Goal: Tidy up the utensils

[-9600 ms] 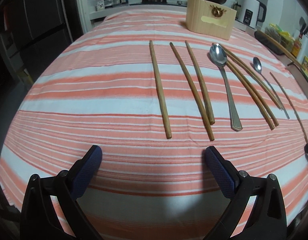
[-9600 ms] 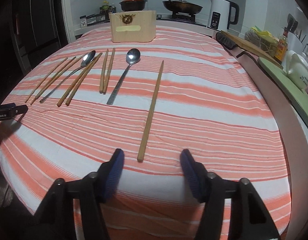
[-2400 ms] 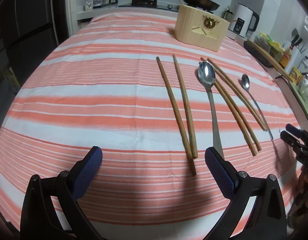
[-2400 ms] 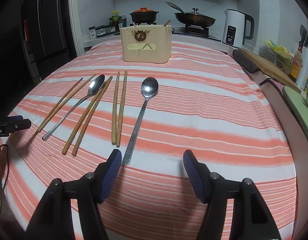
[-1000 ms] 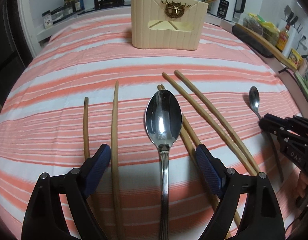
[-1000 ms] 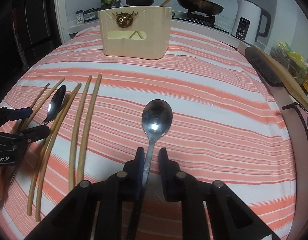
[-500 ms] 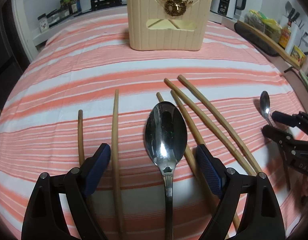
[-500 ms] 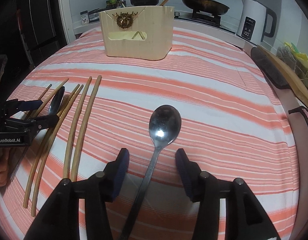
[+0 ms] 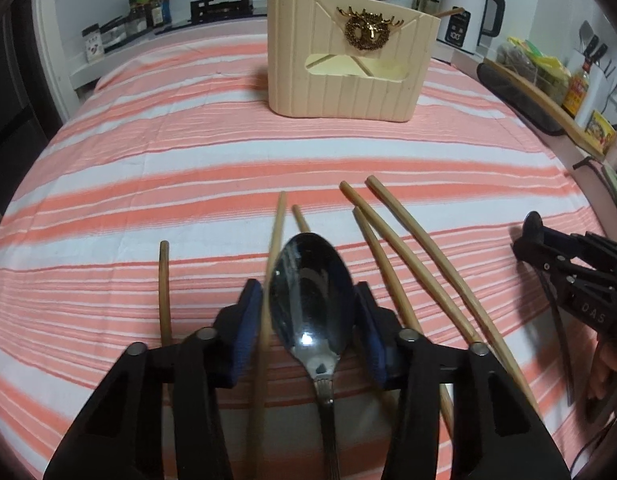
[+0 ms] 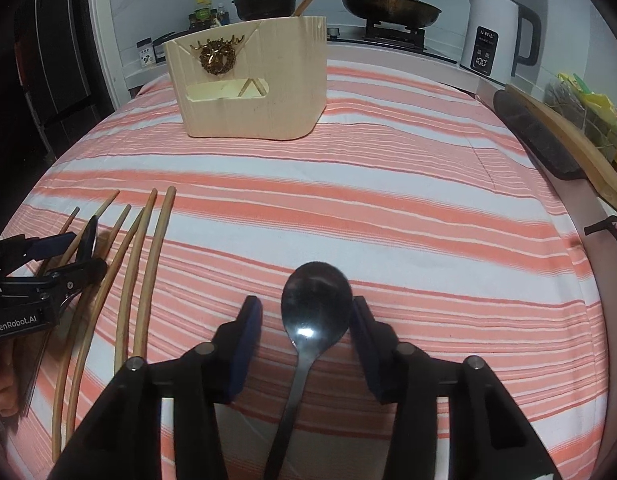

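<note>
A large steel spoon (image 9: 312, 312) lies on the striped cloth with its bowl between the fingers of my left gripper (image 9: 308, 286). The jaws are closing; the left pad (image 9: 248, 320) has swept a chopstick (image 9: 274, 240) against the bowl, and the right pad touches the bowl's other edge. A second spoon (image 10: 316, 304) lies with its bowl inside my right gripper (image 10: 305, 300), also closing, with a gap at the left pad (image 10: 248, 328). Several more chopsticks (image 10: 148, 272) lie between the two grippers. The beige utensil holder (image 9: 348, 76) stands at the back with chopsticks in it.
Behind the table are a white kettle (image 10: 492, 36), a frying pan (image 10: 388, 4) and a pot (image 10: 266, 2) on a stove. A long cutting board (image 10: 564, 144) lies along the right edge. A hand (image 10: 0, 396) holds the left gripper at the near left.
The left jaws narrowed from wide open onto the large spoon's bowl, pushing one chopstick against it. The right gripper let go of its spoon's handle, opened, and is narrowing around the bowl.
</note>
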Demonstrator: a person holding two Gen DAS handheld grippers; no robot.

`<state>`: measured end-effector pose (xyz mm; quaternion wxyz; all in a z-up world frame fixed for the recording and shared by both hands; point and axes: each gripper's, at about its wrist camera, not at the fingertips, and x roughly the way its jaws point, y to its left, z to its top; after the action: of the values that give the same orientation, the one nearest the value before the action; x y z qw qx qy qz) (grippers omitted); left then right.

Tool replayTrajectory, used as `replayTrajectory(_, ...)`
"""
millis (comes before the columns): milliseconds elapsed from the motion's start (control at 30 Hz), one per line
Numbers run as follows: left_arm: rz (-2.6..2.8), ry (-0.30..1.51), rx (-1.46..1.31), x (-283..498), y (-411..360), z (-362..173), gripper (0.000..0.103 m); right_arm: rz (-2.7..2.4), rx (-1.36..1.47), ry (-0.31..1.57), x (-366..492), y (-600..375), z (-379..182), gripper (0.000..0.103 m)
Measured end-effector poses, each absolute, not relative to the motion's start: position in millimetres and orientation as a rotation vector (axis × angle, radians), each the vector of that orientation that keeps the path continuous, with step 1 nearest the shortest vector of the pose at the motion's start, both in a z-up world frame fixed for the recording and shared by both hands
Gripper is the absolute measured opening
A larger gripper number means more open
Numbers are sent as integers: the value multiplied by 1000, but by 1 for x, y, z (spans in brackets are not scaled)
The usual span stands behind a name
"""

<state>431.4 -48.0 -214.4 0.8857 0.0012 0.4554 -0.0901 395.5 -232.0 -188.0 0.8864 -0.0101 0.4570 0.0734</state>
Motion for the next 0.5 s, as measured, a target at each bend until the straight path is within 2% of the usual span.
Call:
replayTrajectory(267,-233,928,-86,425,-36,-207,42,167,15,928,394,-237,-184,35)
replayTrajectory(500,-244,862,-104,400,-27,-178,42,216,28,837,374,-238,-152,35)
